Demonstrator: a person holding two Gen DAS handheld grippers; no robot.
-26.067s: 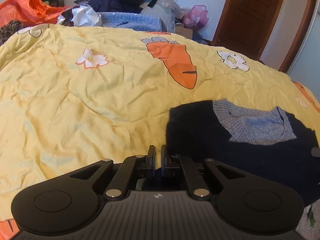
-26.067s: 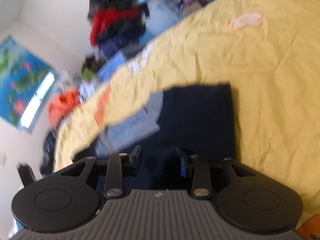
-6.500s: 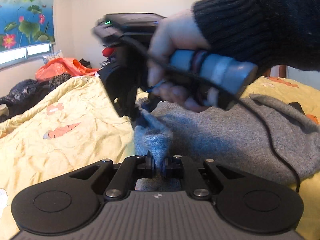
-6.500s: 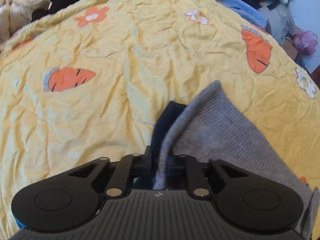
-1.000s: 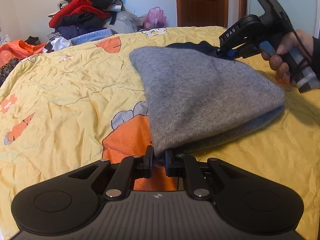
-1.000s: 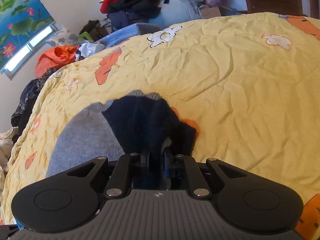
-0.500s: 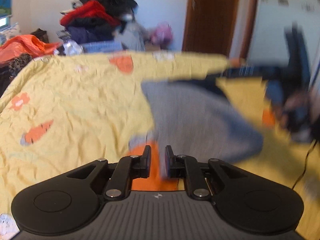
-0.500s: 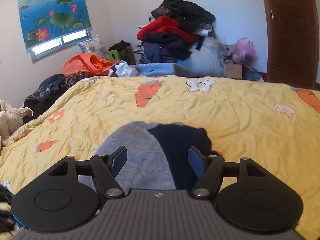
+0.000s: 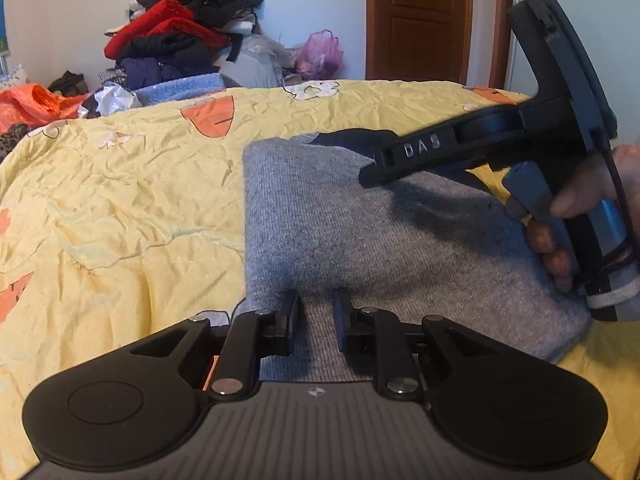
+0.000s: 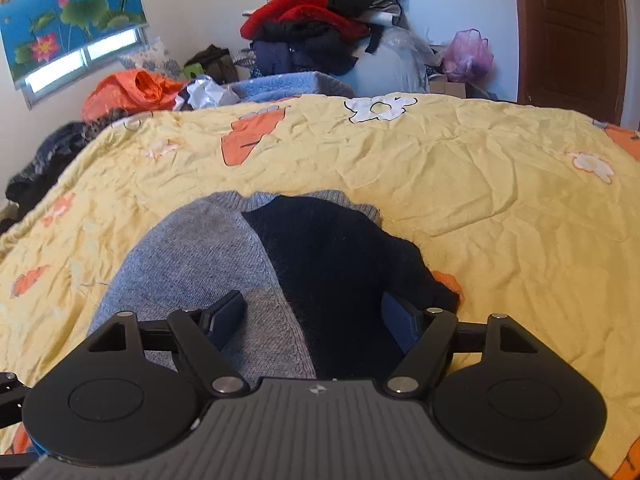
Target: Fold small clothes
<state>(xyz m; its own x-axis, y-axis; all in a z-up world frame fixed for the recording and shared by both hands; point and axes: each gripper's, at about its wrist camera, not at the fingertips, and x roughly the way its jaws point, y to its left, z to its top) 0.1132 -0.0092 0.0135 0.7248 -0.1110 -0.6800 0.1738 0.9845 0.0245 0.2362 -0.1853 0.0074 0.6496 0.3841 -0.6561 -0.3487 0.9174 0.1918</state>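
One folded grey-and-navy sweater (image 10: 256, 264) lies on the bed's yellow carrot-print quilt (image 10: 480, 184), its long axis running from the cameras toward the far clothes pile (image 10: 320, 12); the navy half is on the right in the right wrist view. Left tool (image 9: 316, 312) has just been opening: narrow gap, nothing pinched, grey knit below. Right tool (image 10: 314, 318), held by a hand (image 9: 576, 216), has just been opening wide and hovers over the sweater, holding nothing.
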